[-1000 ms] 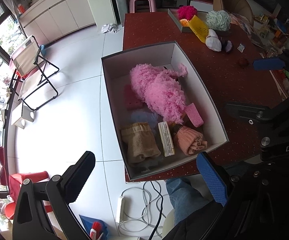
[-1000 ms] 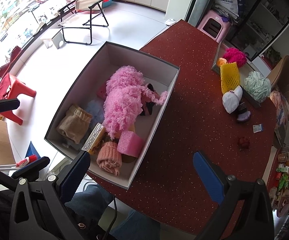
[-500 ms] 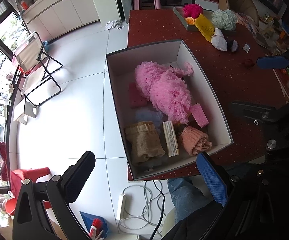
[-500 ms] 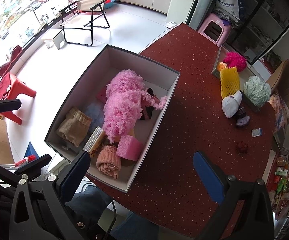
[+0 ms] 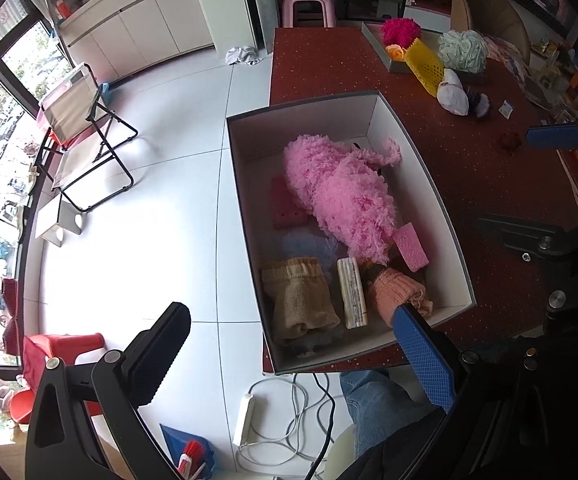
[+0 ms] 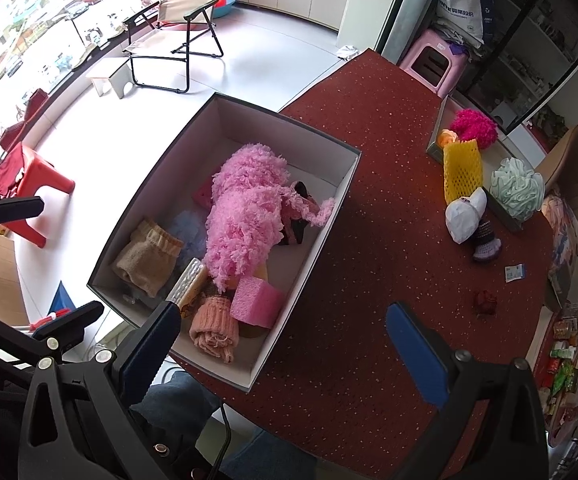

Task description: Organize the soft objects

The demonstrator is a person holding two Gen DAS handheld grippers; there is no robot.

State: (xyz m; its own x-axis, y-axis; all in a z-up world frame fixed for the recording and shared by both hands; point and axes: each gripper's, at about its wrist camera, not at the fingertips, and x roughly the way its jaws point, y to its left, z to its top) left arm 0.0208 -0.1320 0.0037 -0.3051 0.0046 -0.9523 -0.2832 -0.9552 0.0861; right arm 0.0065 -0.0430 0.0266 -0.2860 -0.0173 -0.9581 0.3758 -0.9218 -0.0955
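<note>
Both grippers hang high above the scene with jaws spread wide and nothing between them: the left gripper (image 5: 301, 360) over the near end of the box (image 5: 441, 184), the right gripper (image 6: 285, 352) over the near corner of the box (image 6: 321, 240) and the red counter (image 6: 389, 248).

The box, open-topped and white inside, is the landmark. It sits at the counter's edge, its near end overhanging the floor. Nearest inside it lie a tan knit piece (image 5: 299, 300), a pale wrapped bar (image 5: 352, 294) beside it, and a rolled peach knit piece (image 5: 393, 290). A pink sponge block (image 5: 411, 246) sits just beyond the peach roll, against the box's right wall. A fluffy pink feathery piece (image 5: 341, 192) fills the middle of the box, lying over a pale blue puff (image 5: 305, 246) and beside a flat pink sponge (image 5: 285, 204) at the left wall.

Beyond the box, well apart on the counter, a small dark red item (image 6: 485, 302) lies alone. Farther still stand a white bundle (image 6: 463, 216), a small purple knit thing (image 6: 487, 240) touching it, a yellow foam net sleeve (image 6: 461, 170), a mint bath pouf (image 6: 517, 188), and a magenta pompom (image 6: 473, 128) in a shallow grey tray (image 6: 435, 140).
</note>
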